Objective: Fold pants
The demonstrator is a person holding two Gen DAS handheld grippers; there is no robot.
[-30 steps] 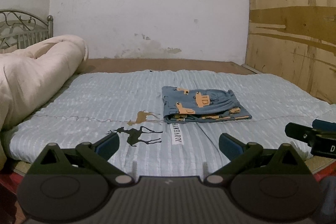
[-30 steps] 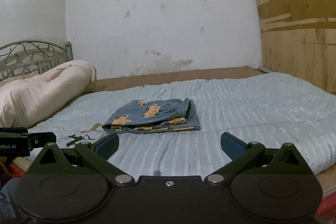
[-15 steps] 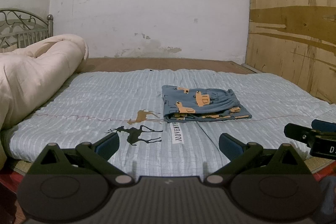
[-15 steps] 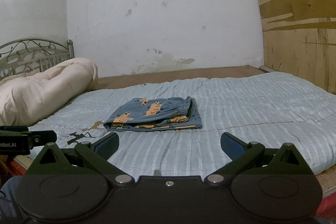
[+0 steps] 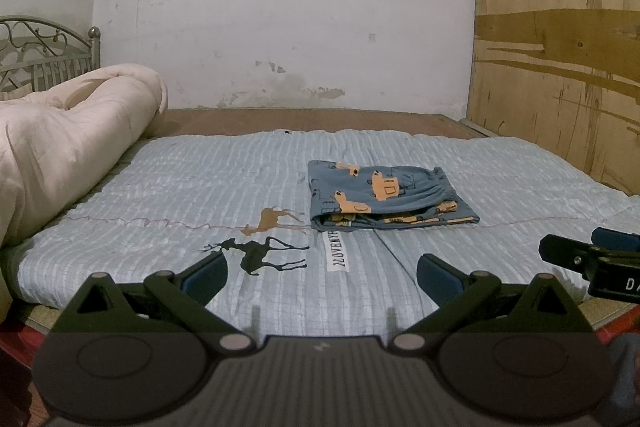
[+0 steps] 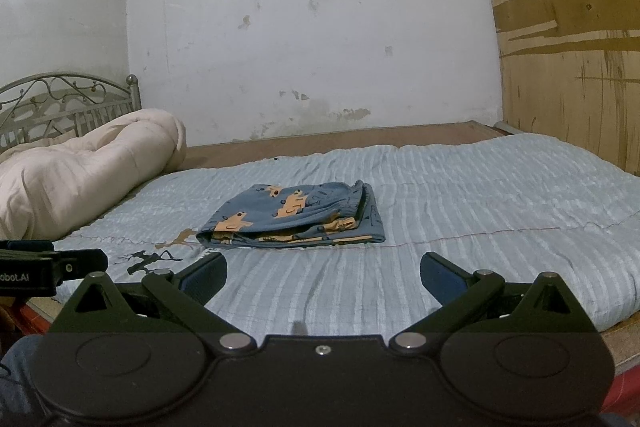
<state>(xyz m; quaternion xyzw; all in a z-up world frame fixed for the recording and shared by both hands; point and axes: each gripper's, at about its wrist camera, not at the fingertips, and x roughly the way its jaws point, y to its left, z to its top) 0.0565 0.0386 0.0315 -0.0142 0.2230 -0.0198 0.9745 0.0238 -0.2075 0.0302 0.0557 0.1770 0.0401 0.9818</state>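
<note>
Room: white, stained plaster wall (image 6: 312, 27) behind the bed; plywood panel (image 5: 560, 67) along my right side.
Surface: pale blue striped quilt (image 5: 224, 187) spread over the bed, with deer prints (image 5: 260, 255) and a white label near its front edge.
Pants: blue folded pants with orange vehicle print (image 5: 384, 197) lie flat on the quilt, a compact stacked rectangle, just beyond the stitched seam line; in my right view (image 6: 296, 217) they sit ahead and slightly left of centre.
Left gripper: my left gripper (image 5: 322, 277) hangs over the quilt's front edge, jaws spread wide, holding nothing, well apart from the pants.
Right gripper: my right gripper (image 6: 324, 277) also stands with jaws spread wide and empty, short of the pants.
Edges: bare quilt surrounds the pants on all sides; brown bed board (image 6: 360, 139) shows beyond the quilt's far edge.
Left side: rolled cream comforter (image 5: 60, 147) fills the quilt's left margin, before a grey metal scrollwork headboard (image 6: 60, 103).
Neighbour: each gripper's tip shows at the edge of the other's view.
</note>
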